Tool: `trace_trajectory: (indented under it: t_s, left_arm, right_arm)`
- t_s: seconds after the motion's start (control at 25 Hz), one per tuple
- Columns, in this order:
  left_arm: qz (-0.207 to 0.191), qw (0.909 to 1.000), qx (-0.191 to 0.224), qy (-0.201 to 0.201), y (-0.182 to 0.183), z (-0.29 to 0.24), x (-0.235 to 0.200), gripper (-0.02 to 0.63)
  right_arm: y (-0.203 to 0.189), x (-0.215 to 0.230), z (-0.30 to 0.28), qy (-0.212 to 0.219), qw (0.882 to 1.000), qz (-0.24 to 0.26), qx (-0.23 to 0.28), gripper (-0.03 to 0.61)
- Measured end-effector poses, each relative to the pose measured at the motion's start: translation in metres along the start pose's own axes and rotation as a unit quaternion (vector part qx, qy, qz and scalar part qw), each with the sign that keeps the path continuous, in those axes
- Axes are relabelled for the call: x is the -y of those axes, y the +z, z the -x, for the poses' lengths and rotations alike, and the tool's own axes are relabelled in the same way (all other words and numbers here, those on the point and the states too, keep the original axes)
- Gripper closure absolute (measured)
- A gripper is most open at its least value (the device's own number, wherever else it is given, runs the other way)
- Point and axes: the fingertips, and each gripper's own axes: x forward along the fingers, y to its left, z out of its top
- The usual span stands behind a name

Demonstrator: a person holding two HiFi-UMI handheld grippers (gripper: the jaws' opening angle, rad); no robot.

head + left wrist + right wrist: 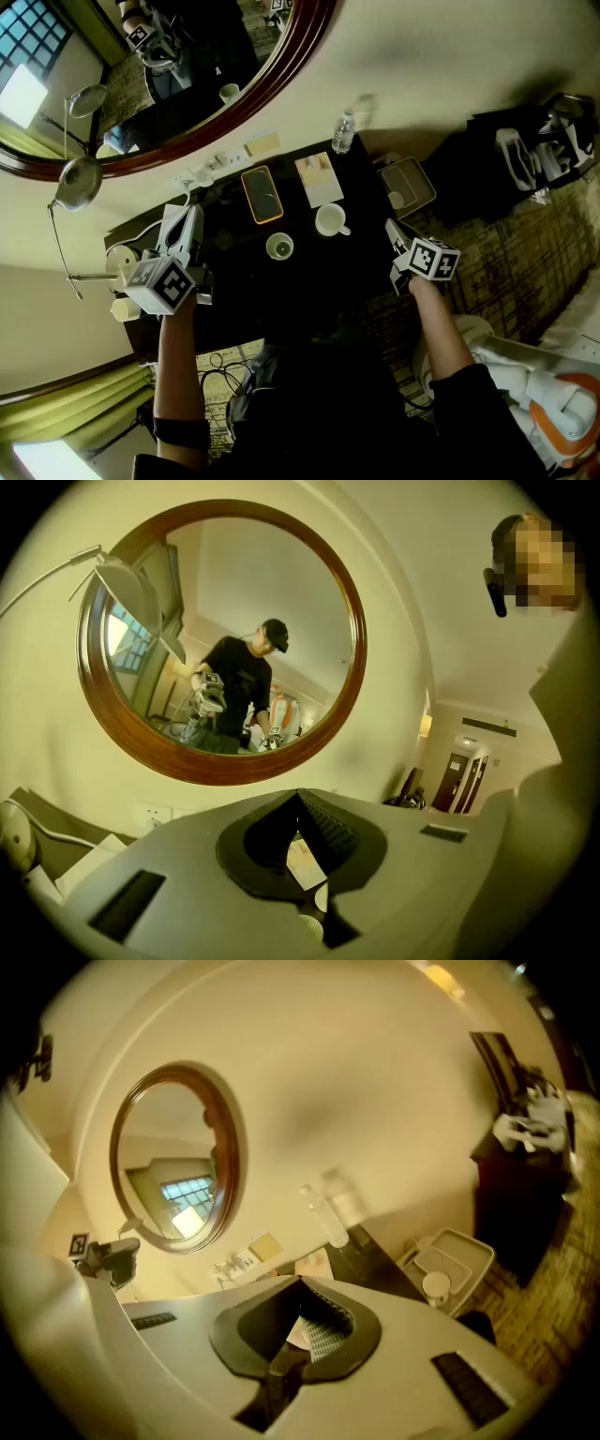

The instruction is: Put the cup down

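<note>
- The white cup (330, 220), round with a small side handle, stands upright on the dark desk (305, 279) (a smaller handleless cup (279, 247) sits just beside it).
- The left gripper (187, 220) and the right gripper (394, 231) flank it, well apart from it, their fingers clenched on nothing.

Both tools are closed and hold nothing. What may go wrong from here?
1. The right tool, shut, is close to the cup; a sideways move may knock it over.
2. The small cup stands near the cup, so reaching for one may bump the other.
3. The bottle stands at the far edge of the table; a far reach may tip it.
</note>
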Motion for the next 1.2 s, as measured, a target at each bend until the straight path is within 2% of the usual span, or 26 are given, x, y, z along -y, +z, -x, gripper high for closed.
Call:
trace_trajectory:
  t_s: [0.12, 0.2, 0.28, 0.4, 0.52, 0.64, 0.8, 1.04, 1.12, 1.2]
  left_arm:
    - [-0.011, 0.9998, -0.016, 0.006, -0.02, 0.0, -0.003, 0.611]
    - [-0.033, 0.9991, -0.026, 0.008, -0.035, -0.001, -0.004, 0.611]
    - [-0.059, 0.9974, -0.039, 0.008, -0.052, -0.003, -0.003, 0.611]
    - [-0.083, 0.9949, -0.056, 0.009, -0.08, -0.003, -0.002, 0.611]
    - [-0.089, 0.9939, -0.063, 0.012, -0.1, -0.002, -0.003, 0.611]
    - [-0.088, 0.9936, -0.071, 0.014, -0.111, 0.0, -0.005, 0.611]
    - [-0.089, 0.994, -0.063, 0.01, -0.111, 0.001, -0.006, 0.611]
    - [-0.085, 0.9947, -0.054, -0.02, -0.128, -0.004, 0.0, 0.611]
    - [-0.089, 0.9935, -0.06, -0.036, -0.142, -0.007, 0.005, 0.551]
    - [-0.095, 0.9914, -0.074, -0.051, -0.16, -0.011, 0.008, 0.404]
  right_arm:
    - [0.025, -0.041, -0.01, 0.032, 0.996, 0.086, 0.003, 0.566]
    - [0.039, -0.068, -0.018, 0.048, 0.988, 0.149, 0.008, 0.566]
    - [0.048, -0.093, -0.025, 0.058, 0.973, 0.224, 0.012, 0.566]
    - [0.047, -0.128, -0.036, 0.079, 0.942, 0.327, 0.006, 0.566]
    - [0.039, -0.159, -0.043, 0.105, 0.919, 0.381, 0.001, 0.565]
    - [0.032, -0.174, -0.05, 0.122, 0.911, 0.395, 0.003, 0.566]
    - [0.021, -0.189, -0.053, 0.14, 0.912, 0.385, -0.018, 0.566]
    - [0.009, -0.181, -0.06, 0.139, 0.914, 0.38, -0.026, 0.566]
    - [0.004, -0.176, -0.061, 0.136, 0.917, 0.374, -0.029, 0.566]
    - [-0.002, -0.173, -0.059, 0.134, 0.921, 0.365, -0.036, 0.565]
